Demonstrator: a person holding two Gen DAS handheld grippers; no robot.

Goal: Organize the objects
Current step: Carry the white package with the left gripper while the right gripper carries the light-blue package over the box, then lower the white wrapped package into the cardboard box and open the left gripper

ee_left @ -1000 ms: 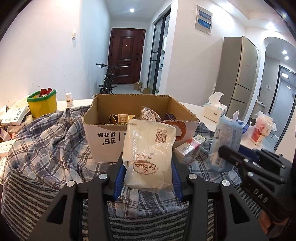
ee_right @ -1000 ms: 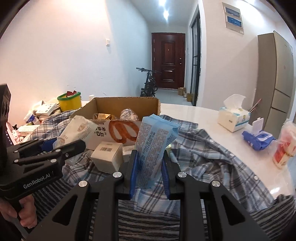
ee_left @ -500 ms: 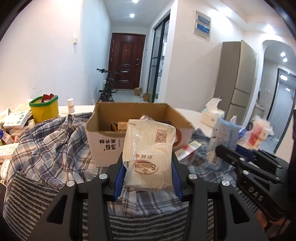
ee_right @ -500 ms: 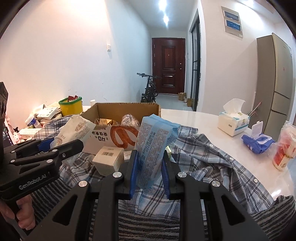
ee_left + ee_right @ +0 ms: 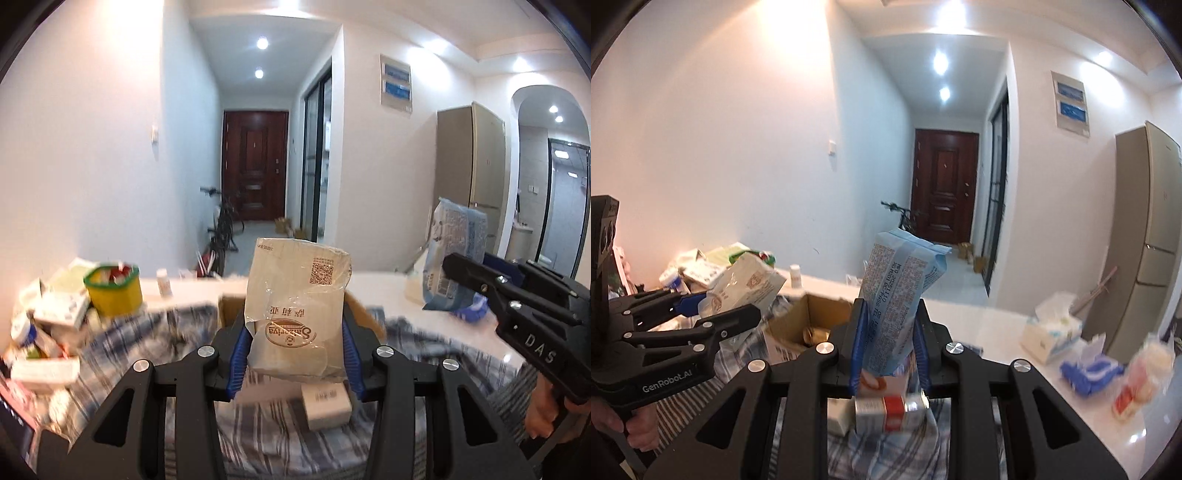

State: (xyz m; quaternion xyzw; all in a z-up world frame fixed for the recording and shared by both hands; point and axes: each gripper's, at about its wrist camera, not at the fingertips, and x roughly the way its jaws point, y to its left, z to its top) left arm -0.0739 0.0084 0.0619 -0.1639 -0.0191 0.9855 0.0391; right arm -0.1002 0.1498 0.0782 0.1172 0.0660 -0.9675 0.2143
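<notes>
Left wrist — cardboard box (image 5: pixel 229 314) lower, blurred

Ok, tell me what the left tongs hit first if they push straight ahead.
Probably the cardboard box just behind the beige packet that the left tongs hold; depth is unclear, and they might pass over its rim.

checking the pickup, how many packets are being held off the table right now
2. The beige packet is clamped in the left tool; the blue packet is clamped in the right tool. Both are held above the cardboard box.
</notes>
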